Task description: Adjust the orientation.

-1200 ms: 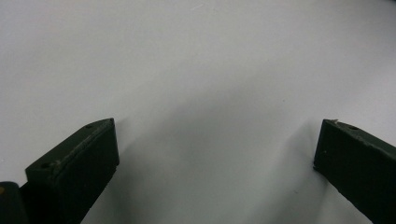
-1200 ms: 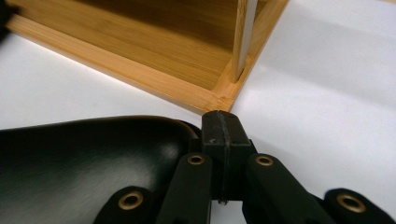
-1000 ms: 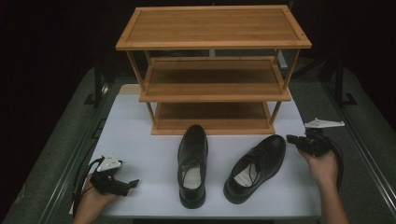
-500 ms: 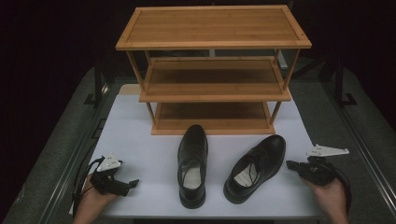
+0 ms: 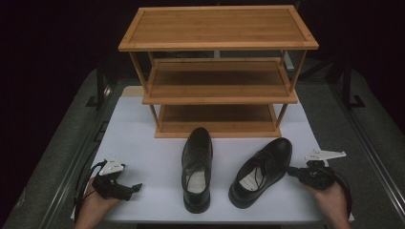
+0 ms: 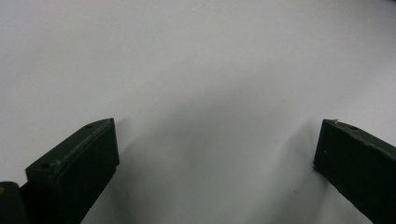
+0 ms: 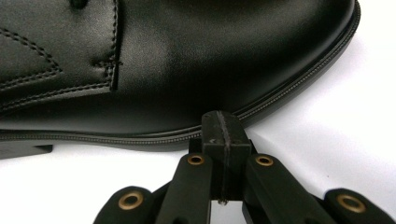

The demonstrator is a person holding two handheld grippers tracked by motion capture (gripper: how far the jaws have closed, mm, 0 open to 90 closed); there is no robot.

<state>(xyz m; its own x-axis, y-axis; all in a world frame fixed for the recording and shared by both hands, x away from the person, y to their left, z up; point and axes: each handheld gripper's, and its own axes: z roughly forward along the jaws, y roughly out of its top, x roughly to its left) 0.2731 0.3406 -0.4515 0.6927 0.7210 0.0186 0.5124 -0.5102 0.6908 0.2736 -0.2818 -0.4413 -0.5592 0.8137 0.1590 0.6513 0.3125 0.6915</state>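
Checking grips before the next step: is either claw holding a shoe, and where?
Nothing is held. The right claw is shut and empty, its tips at the right shoe sole edge; the left claw is open over the table.

Two glossy black leather shoes (image 5: 197, 167) (image 5: 261, 169) with pale insoles sit on a white table (image 5: 143, 143); the three-tier rack (image 5: 217, 71) is honey-brown wood.
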